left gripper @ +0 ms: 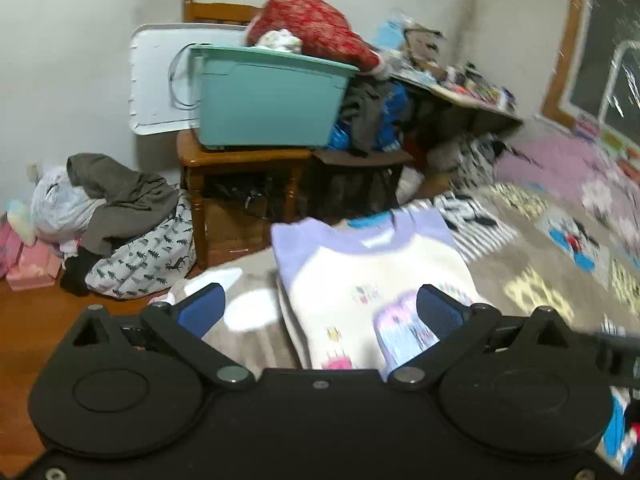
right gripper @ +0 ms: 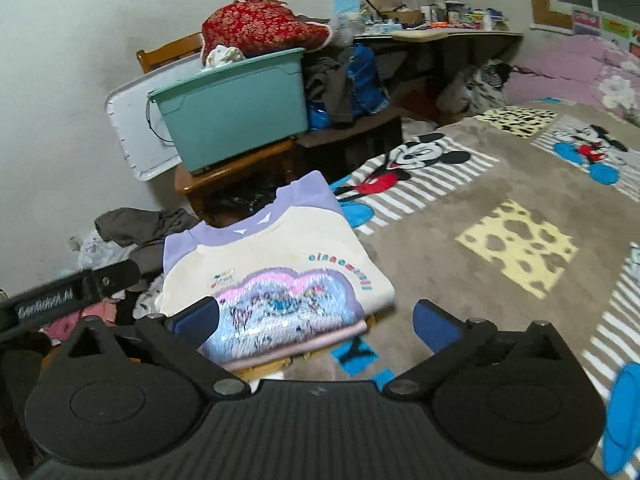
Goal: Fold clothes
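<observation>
- Lying folded into a neat rectangle on the edge of the grey cartoon-mouse fleece blanket (right gripper: 460, 216), the cream sweatshirt with lilac shoulders and a sequinned cloud patch (right gripper: 280, 268) faces up, collar pointing away from both cameras toward the teal plastic storage tub (right gripper: 236, 120) on the wooden chair (right gripper: 236, 168).
- Above the sweatshirt's near hem, the right gripper (right gripper: 316, 320) has its blue-padded jaws spread wide, nothing between them; one pad sits over the patch, the other over the blanket beside the sweatshirt.
- On the sweatshirt's other side, the left gripper (left gripper: 320, 308) is likewise wide apart and empty, with no cloth pinched.
- The fold looks finished, judging by the squared edges and tucked sleeves; the step in hand appears to be letting go and clearing off.
- To do it well, the grippers should lift clear of the sweatshirt without dragging a pad across the top layer, which could pull the fold open.
- The sweatshirt's far corner reaches the blanket's edge, so any nudge toward the tub risks tipping it off.
- More clothes wait in the tub under a red patterned cushion (right gripper: 260, 26).
</observation>
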### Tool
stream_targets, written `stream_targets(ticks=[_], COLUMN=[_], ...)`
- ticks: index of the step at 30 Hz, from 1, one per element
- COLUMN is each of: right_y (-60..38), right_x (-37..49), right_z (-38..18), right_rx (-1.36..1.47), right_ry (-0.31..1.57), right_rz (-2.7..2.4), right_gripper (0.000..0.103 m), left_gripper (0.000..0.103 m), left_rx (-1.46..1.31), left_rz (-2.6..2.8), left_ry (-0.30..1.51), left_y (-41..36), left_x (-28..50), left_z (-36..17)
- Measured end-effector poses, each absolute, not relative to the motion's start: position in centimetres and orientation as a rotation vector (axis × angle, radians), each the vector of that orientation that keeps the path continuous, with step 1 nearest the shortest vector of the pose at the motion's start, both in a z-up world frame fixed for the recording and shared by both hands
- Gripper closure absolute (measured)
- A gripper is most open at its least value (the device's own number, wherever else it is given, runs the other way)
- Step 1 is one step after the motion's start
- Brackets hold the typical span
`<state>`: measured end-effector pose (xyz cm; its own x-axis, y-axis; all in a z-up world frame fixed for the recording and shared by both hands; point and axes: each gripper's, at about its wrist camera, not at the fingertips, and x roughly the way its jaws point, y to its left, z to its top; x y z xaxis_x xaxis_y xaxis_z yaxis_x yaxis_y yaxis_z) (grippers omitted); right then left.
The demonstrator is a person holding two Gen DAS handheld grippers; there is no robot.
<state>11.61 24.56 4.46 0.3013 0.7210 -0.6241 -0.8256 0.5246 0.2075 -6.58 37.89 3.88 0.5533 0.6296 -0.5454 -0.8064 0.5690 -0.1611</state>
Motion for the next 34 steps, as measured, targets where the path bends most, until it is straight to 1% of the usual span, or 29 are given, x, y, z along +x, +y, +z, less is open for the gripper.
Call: stream_targets(ticks=[6, 14, 20, 34], right_y=[22.5, 19.4, 17.9, 14.4], right_x=[9.7, 7.9, 6.4, 4.1], right_z=[6.3, 8.3, 9.0, 9.3], right_rx=[-0.19, -0.157, -0.144, -0.113], right_ry=[0.708, 0.679, 0.665, 0.656], right_rz=[1.008, 0.987, 0.987, 0.971], right_gripper=[0.0, 0.0, 0.0, 0.0], left_gripper=[0.0, 0.0, 0.0, 0.0], left_rx=[-0.377, -0.296, -0.314, -0.23], left_rz=[0.855, 0.888, 0.876, 0.839], left_ry=[0.509, 0.547, 0.546, 0.531], left_y=[35.1, 31.9, 30.8, 27.5], left_x=[-7.8, -9.7, -11.1, -11.9], left_z=[5.0, 5.8, 6.9, 8.4])
